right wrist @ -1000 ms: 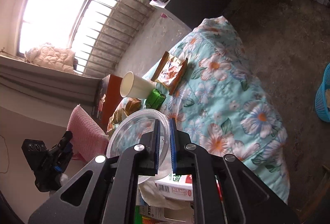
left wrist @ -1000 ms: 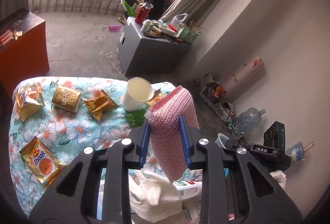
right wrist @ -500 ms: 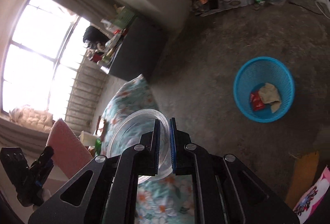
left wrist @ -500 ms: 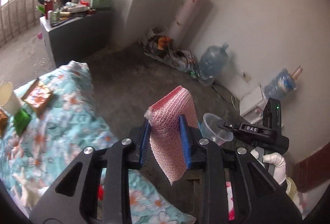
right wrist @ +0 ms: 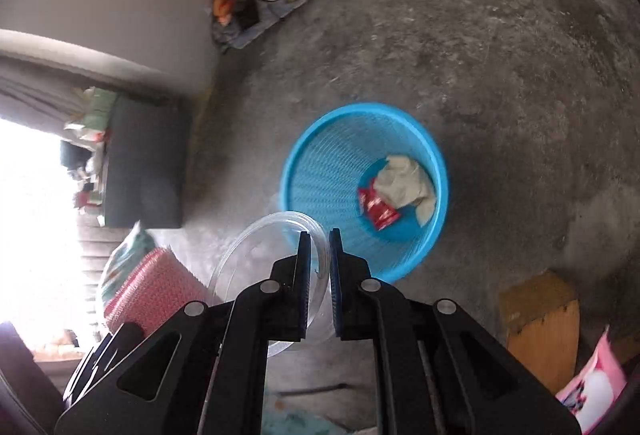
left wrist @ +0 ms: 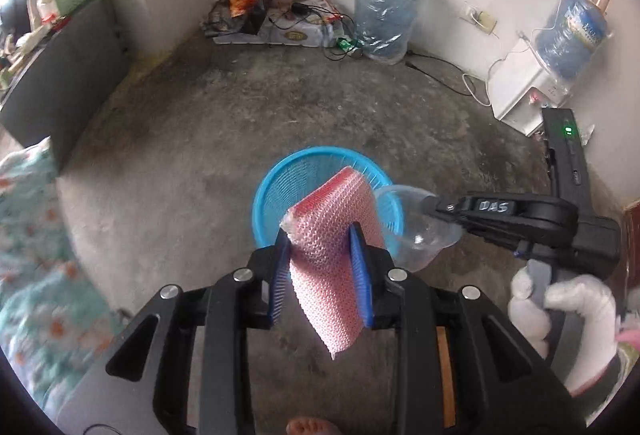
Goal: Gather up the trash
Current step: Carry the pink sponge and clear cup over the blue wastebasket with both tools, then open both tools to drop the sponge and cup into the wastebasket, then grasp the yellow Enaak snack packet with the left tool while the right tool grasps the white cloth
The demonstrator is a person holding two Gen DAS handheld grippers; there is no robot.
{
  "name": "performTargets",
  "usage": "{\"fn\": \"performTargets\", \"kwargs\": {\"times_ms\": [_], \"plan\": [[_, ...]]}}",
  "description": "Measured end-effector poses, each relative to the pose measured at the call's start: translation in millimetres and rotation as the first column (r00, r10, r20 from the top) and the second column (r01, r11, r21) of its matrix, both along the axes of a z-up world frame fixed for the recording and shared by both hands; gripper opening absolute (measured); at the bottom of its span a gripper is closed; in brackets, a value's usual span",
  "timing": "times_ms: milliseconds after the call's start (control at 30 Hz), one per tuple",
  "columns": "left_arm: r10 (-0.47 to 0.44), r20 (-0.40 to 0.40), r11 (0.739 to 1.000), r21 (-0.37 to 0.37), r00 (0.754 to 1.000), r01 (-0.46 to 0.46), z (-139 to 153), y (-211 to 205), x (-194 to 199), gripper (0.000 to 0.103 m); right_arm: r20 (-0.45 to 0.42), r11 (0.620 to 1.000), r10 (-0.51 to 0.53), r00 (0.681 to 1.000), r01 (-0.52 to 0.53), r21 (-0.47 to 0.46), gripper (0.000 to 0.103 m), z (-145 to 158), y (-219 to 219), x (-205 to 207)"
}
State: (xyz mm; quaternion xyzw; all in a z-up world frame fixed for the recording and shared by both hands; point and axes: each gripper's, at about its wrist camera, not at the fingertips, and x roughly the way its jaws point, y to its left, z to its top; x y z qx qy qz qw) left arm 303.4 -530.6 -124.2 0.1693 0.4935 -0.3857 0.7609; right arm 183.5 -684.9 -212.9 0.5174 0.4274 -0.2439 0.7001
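Note:
In the left wrist view my left gripper (left wrist: 319, 233) is shut on a pink bubble-wrap sheet (left wrist: 340, 203), held just over the near rim of a blue mesh basket (left wrist: 276, 191) on the floor. My right gripper (left wrist: 432, 203), held by a white-gloved hand (left wrist: 560, 311), comes in from the right with a clear plastic cup (left wrist: 416, 235) beside the basket's rim. The right wrist view shows that gripper (right wrist: 319, 235) with the cup's (right wrist: 256, 263) wall between its pads, jaws opening. The basket (right wrist: 320, 171) holds a red wrapper (right wrist: 378, 209) and crumpled paper (right wrist: 404, 179).
A big water bottle (left wrist: 384, 11), a white dispenser (left wrist: 520, 91) and a pile of cables (left wrist: 256, 15) line the far wall. A dark cabinet (left wrist: 60, 63) and the floral bedcover (left wrist: 28, 255) are on the left. A cardboard box (right wrist: 540, 319) stands near the basket.
Both grippers swung away from the floral bed with its wrappers, tilted down and came over the blue basket. The pink sheet and the clear cup stayed in their grips.

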Motion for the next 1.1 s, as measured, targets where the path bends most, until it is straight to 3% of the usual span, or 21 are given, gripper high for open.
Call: {"fn": "performTargets", "kwargs": {"times_ms": [33, 100, 267, 433, 600, 733, 833, 933, 1100], "plan": [[0.015, 0.016, 1.0, 0.01, 1.0, -0.015, -9.5, -7.0, 4.7, 0.03, -0.003, 1.0, -0.003, 1.0, 0.003, 0.017, 0.014, -10.9, -5.4, 6.3], [0.068, 0.011, 0.998, -0.003, 0.998, -0.068, -22.2, -12.4, 15.5, 0.046, -0.012, 0.998, -0.002, 1.0, 0.003, 0.062, 0.04, -28.9, -14.6, 12.6], [0.131, -0.071, 0.99, -0.043, 0.989, -0.134, -23.2, 1.2, 34.3, 0.048, -0.021, 0.998, -0.018, 1.0, 0.02, 0.053, 0.041, -47.0, -15.1, 12.2], [0.135, -0.03, 0.99, -0.04, 0.99, -0.136, -4.4, 24.1, 38.5, 0.048, -0.031, 1.0, 0.004, 0.999, -0.003, 0.027, 0.041, -35.8, 0.6, 7.6], [0.12, -0.033, 0.989, -0.087, 0.992, -0.123, 45.2, 73.3, 27.5, 0.048, 0.043, 0.996, 0.07, 0.997, -0.068, -0.052, 0.041, 18.5, 27.1, 2.1], [0.102, 0.028, 0.989, -0.106, 0.994, -0.098, 95.4, 133.1, 3.6, 0.048, 0.129, 0.981, 0.163, 0.978, -0.147, -0.124, 0.041, 74.1, 58.6, -7.6], [0.123, 0.041, 0.984, -0.135, 0.992, -0.116, 128.5, 187.5, -14.9, 0.048, 0.171, 0.958, 0.258, 0.951, -0.228, -0.175, 0.041, 117.2, 92.4, -16.7], [0.15, 0.001, 0.973, -0.175, 0.989, -0.148, 158.6, 247.6, -28.2, 0.048, 0.18, 0.927, 0.344, 0.922, -0.303, -0.22, 0.042, 157.0, 129.3, -21.5], [0.267, -0.012, 0.929, -0.264, 0.964, -0.26, 211.4, 371.5, -43.4, 0.054, 0.227, 0.864, 0.478, 0.849, -0.407, -0.295, 0.05, 218.9, 190.1, -29.0]]}}
